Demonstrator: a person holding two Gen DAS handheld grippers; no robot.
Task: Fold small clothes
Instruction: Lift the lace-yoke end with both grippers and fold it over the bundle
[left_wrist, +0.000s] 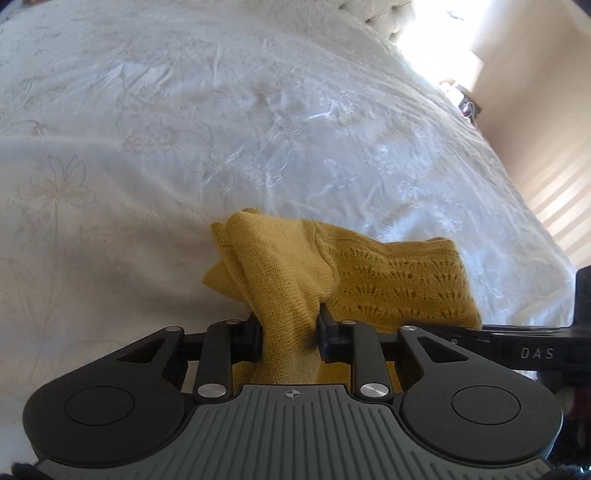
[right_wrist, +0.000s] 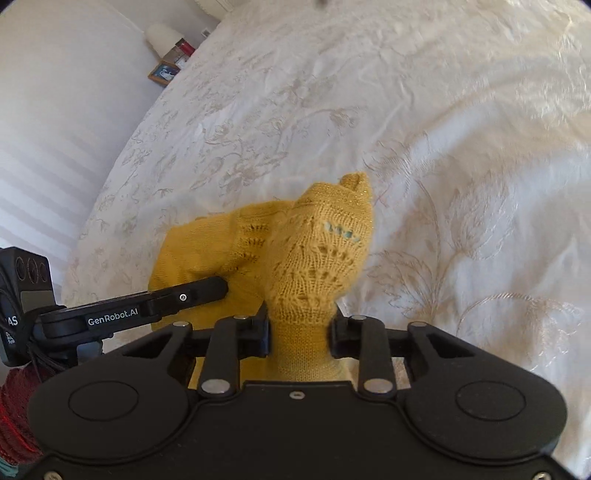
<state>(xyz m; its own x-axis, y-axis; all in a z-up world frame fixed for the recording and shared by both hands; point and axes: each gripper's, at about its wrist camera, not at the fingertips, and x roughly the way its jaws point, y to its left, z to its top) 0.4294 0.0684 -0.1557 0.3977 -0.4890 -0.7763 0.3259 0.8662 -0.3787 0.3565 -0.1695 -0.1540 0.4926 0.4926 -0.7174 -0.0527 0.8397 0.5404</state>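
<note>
A small mustard-yellow knit garment (left_wrist: 399, 280) with a lacy openwork pattern hangs between my two grippers above a white bed. My left gripper (left_wrist: 290, 332) is shut on a plain-knit bunch of it. My right gripper (right_wrist: 300, 330) is shut on another bunch of the same garment (right_wrist: 317, 258), which rises in front of the camera. The left gripper's finger (right_wrist: 177, 297) shows in the right wrist view, pressed against the cloth. The right gripper's body (left_wrist: 535, 347) shows at the right edge of the left wrist view.
A white bedspread (left_wrist: 221, 129) with embroidered flowers covers the bed below; it also shows in the right wrist view (right_wrist: 443, 166). A tufted headboard (left_wrist: 384, 14) is at the far end. A bedside table with a lamp (right_wrist: 162, 37) and a picture frame (right_wrist: 164, 74) stands by the wall.
</note>
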